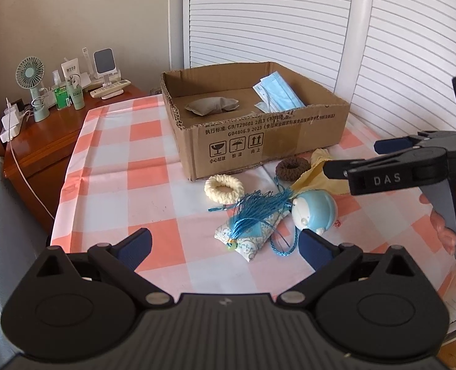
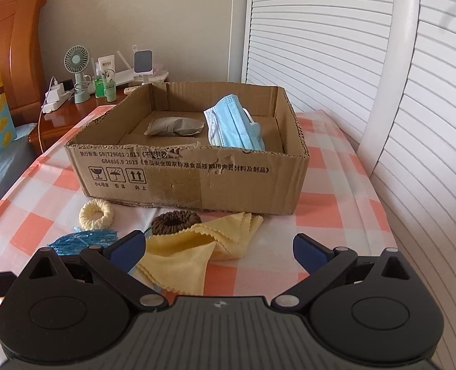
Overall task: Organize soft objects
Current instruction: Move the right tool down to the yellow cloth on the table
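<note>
Checkered bench (image 2: pixel 320 215), half-filled cardboard box (image 2: pixel 197 182). Right gripper (image 2: pixel 218 249) is wide open and empty right over the yellow cloth (image 2: pixel 194 252); left gripper (image 1: pixel 224 246), also open and empty, faces the tasselled sachet (image 1: pixel 249 231).

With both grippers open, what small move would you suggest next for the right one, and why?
Probably lower the open right gripper onto the crumpled yellow cloth directly beneath it; the cloth lies outside the brown cardboard box, which already holds a grey pouch and blue face masks.
</note>
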